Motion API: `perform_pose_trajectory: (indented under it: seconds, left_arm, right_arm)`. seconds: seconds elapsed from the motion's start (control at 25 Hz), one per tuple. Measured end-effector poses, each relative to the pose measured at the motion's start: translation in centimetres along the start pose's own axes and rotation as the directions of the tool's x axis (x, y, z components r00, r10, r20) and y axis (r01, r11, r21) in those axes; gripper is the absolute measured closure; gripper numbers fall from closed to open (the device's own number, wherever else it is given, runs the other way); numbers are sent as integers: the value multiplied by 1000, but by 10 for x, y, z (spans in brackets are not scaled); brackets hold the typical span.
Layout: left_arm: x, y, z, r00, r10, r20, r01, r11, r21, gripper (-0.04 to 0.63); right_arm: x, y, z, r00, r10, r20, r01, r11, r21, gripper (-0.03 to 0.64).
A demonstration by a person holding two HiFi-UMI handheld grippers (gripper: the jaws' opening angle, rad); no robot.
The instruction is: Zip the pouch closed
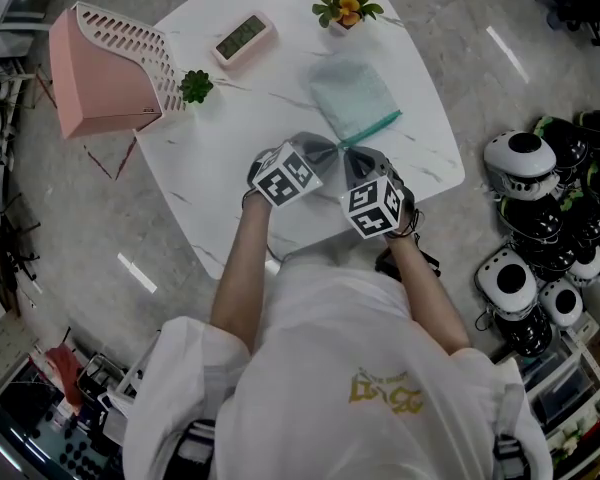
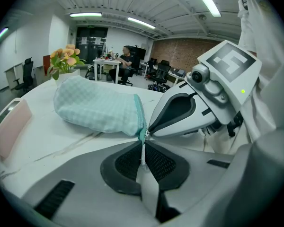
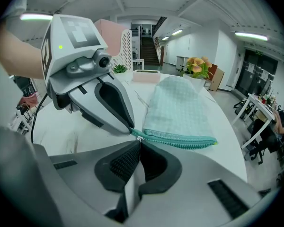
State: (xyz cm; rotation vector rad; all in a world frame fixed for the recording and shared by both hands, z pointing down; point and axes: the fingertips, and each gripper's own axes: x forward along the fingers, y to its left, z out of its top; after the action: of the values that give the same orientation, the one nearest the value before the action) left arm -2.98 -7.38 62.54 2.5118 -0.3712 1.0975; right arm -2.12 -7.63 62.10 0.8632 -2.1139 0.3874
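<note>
A pale mint checked pouch lies flat on the white marble table, with its teal zipper along the edge that faces right. Both grippers meet at the zipper's near end. My left gripper is shut on a thin pale strip at that end, just below the pouch. My right gripper comes in from the other side, tip to tip with the left one. In the right gripper view its jaws are shut at the small silver zipper pull, and the zipper runs off to the right.
A pink file rack, a small green plant, a pink clock and a pot of orange flowers stand on the far part of the table. Several black-and-white helmets lie on the floor at right.
</note>
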Motion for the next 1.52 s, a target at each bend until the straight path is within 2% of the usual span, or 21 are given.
perform_pose_trajectory:
  seconds: [0.2,0.64,1.0,1.52]
  left_arm:
    - [0,2,-1,1000,-1,3,1,1000,1,557]
    - [-4,-1,-3,1000,6,17,-6,1000,-16,558]
    - [-14,1,-14,1000,19,13,-19,999,-51,558]
    - [-20,5,-14,999,37,20,-36,997,-64,558]
  right_arm:
    - [1,-1,0,1000,12,-13,-12,1000,16,600]
    - [0,0,0,1000,17,-24,-18,1000,-15,600]
    - [-2,-6,0,999,-9,-35,8,1000,-15,600]
    - [-5,-13,-1,999,-23,-40,23,1000,-11,600]
